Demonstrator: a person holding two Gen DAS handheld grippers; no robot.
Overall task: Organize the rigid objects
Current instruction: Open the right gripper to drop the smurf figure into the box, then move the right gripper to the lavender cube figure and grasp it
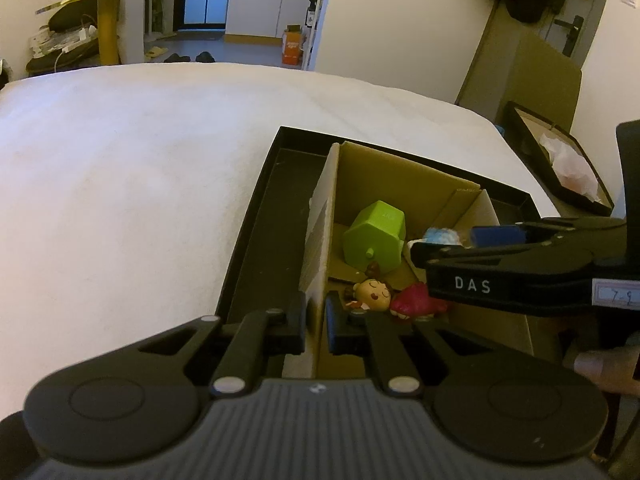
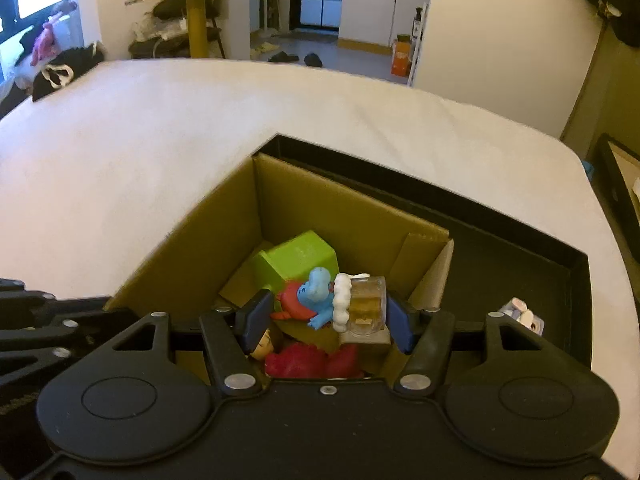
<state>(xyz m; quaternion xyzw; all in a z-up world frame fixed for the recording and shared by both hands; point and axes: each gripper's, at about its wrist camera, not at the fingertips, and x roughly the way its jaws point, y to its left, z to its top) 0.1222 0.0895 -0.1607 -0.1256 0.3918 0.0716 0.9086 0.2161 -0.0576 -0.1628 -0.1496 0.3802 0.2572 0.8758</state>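
Pinching the cardboard box (image 1: 320, 240) wall, left tongs (image 1: 316, 320) half-hide toys; right tongs (image 2: 326, 316) grip blue figurine (image 2: 320, 292).

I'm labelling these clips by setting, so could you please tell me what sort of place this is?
Most likely a small home or studio flat: the work surface looks like a bed under a white cover, slippers lie on the floor beyond it, and a kitchen nook with white cabinets sits at the back.

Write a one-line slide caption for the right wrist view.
Right gripper holds a blue toy figure over the cardboard box.
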